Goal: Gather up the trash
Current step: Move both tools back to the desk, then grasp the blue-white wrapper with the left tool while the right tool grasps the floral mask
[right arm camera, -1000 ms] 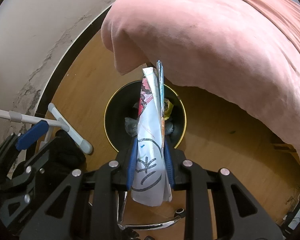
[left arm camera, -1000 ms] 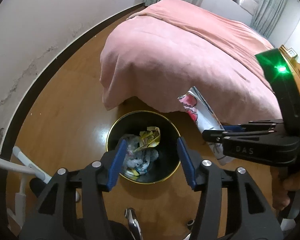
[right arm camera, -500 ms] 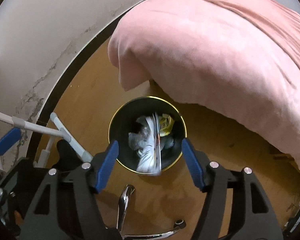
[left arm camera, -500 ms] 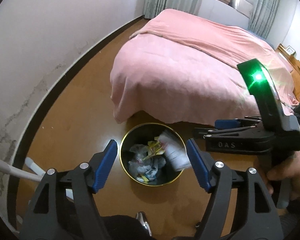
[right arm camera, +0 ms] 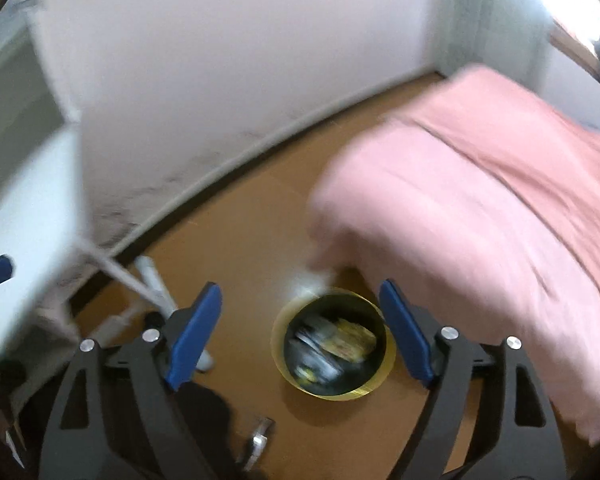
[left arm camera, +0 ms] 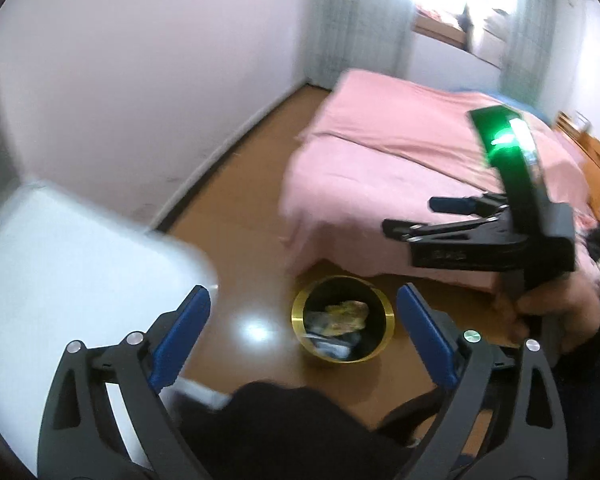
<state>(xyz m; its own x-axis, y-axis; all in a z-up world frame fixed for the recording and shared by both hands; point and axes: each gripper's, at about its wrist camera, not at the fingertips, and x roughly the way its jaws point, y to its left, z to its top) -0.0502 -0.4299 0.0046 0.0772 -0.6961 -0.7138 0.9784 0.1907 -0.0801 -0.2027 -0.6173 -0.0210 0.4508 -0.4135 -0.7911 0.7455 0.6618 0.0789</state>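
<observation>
The trash bin [left arm camera: 343, 328] is a small round can, black inside with a gold-coloured rim, standing upright on the wooden floor [left arm camera: 236, 208] just off the near corner of the bed [left arm camera: 412, 160]. Crumpled trash [left arm camera: 346, 314] lies inside it: a yellowish wrapper on top, with pale, whitish scraps beneath and to its left. Motion blur hides any finer detail.

In the left wrist view the left gripper [left arm camera: 302, 338] is spread wide, its blue-padded fingers [left arm camera: 180, 338] far apart and holding nothing. The bin shows in the gap between them, nearer the right finger than the left, and well below and beyond the tips. In the right wrist view the right gripper [right arm camera: 300, 330] is likewise wide open and empty, and the bin [right arm camera: 332, 344] appears between its blue fingers [right arm camera: 194, 334], again closer to the right one, down on the floor and apart from both.

The left wrist view also catches the right gripper [left arm camera: 412, 216] from the side, hanging above and to the right of the bin over the bed's edge, with a green light glowing on its body and the right hand [left arm camera: 540, 308] wrapped round its handle. A white tabletop [left arm camera: 60, 248] fills the left of that view, near the left finger. The bed is covered in a pink blanket [right arm camera: 480, 200].
</observation>
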